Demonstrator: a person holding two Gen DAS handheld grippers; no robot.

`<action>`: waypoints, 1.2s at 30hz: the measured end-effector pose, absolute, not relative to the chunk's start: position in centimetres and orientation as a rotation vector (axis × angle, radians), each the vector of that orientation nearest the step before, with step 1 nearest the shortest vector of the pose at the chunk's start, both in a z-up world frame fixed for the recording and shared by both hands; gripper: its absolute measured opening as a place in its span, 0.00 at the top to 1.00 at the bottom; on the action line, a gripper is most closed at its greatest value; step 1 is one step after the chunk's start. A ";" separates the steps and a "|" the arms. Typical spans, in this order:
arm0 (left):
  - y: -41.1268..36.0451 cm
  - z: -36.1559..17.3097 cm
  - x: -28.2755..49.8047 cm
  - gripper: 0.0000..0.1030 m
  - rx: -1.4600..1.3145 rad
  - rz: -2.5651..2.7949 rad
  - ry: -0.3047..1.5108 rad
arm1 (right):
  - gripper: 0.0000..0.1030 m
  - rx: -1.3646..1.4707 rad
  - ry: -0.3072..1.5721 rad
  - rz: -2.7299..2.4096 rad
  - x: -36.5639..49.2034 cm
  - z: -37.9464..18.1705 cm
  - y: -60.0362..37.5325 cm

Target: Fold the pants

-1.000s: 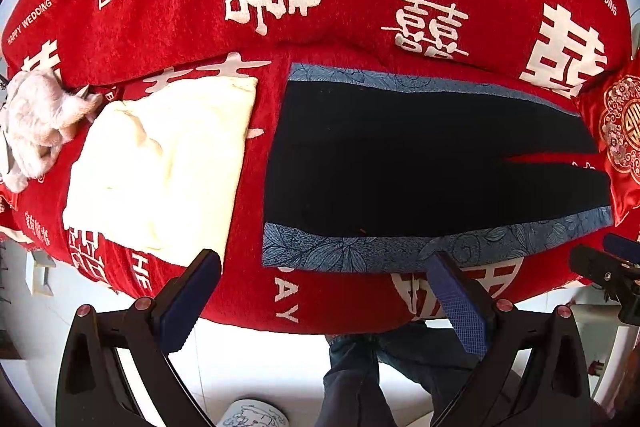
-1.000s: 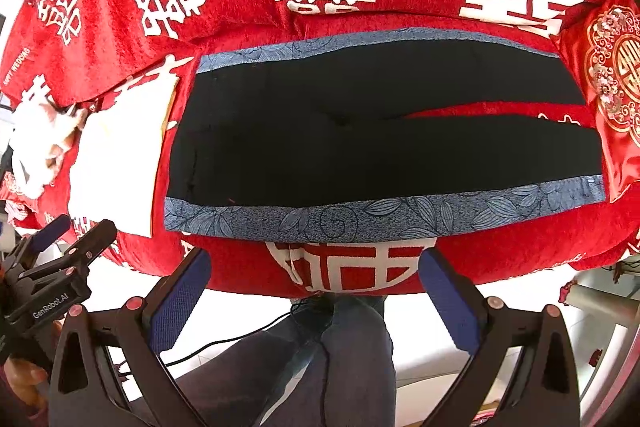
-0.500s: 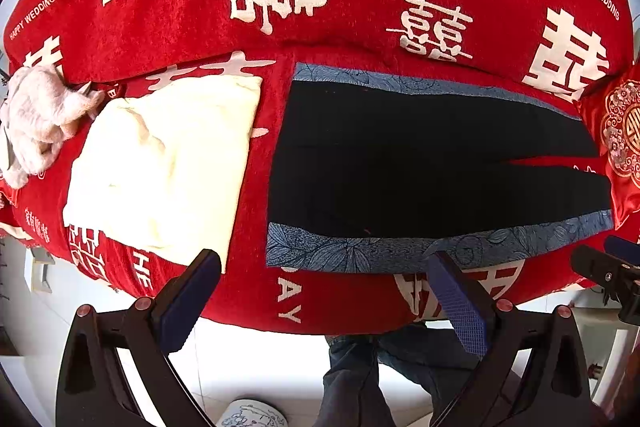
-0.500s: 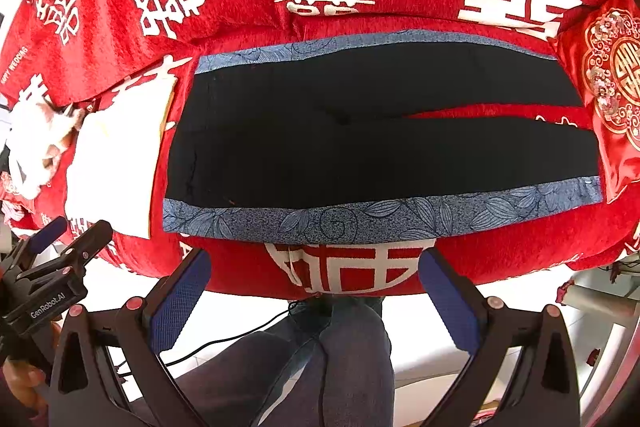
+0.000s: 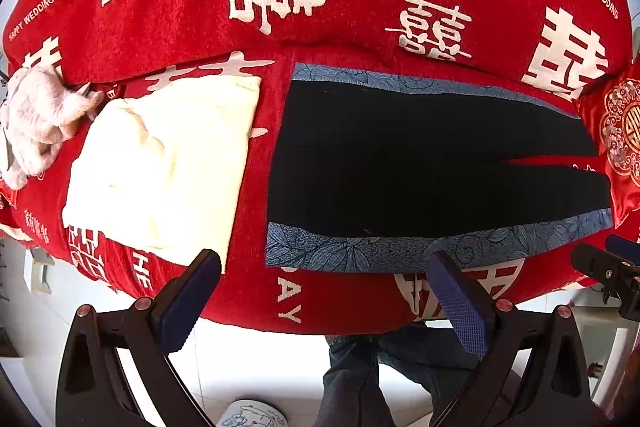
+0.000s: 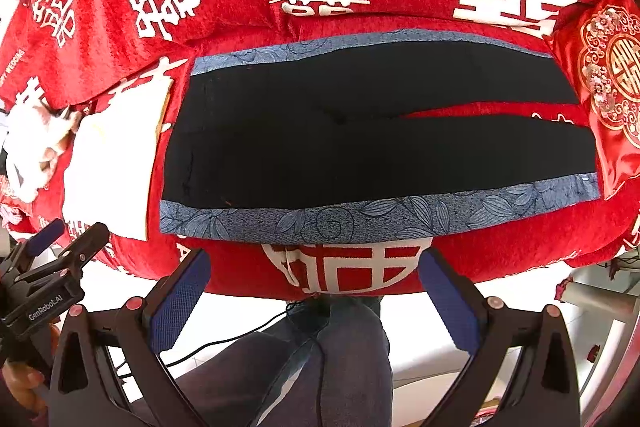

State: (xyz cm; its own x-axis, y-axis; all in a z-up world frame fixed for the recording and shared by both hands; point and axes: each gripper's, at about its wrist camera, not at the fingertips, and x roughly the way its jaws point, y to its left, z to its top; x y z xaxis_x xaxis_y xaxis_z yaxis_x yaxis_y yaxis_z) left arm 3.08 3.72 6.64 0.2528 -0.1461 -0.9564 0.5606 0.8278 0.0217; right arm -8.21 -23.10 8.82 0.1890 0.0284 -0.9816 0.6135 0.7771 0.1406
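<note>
Black pants (image 5: pixel 420 163) with blue patterned side bands lie flat on the red sofa, waist at the left, legs running right; they also show in the right wrist view (image 6: pixel 360 143). My left gripper (image 5: pixel 320 291) is open and empty, hovering in front of the sofa edge below the pants' near band. My right gripper (image 6: pixel 314 287) is open and empty, also just in front of the sofa edge below the near band. The right gripper (image 5: pixel 608 267) shows at the right in the left wrist view, and the left gripper (image 6: pixel 48 267) at the left in the right wrist view.
A folded cream garment (image 5: pixel 160 163) lies left of the pants. A pale pink crumpled cloth (image 5: pixel 36 119) sits at the far left. A red embroidered cushion (image 5: pixel 624 135) stands at the right end. The sofa cover (image 5: pixel 360 7) is red with white characters. The person's jeans-clad legs (image 6: pixel 300 359) are below.
Both grippers have drifted very slightly toward the sofa; the pants sit a touch lower in both views. Nothing was grasped.
</note>
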 end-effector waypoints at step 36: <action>4.0 5.4 3.7 0.00 0.370 -0.478 1.231 | 0.00 0.608 1.339 -0.463 -8.8 7.9 -23.3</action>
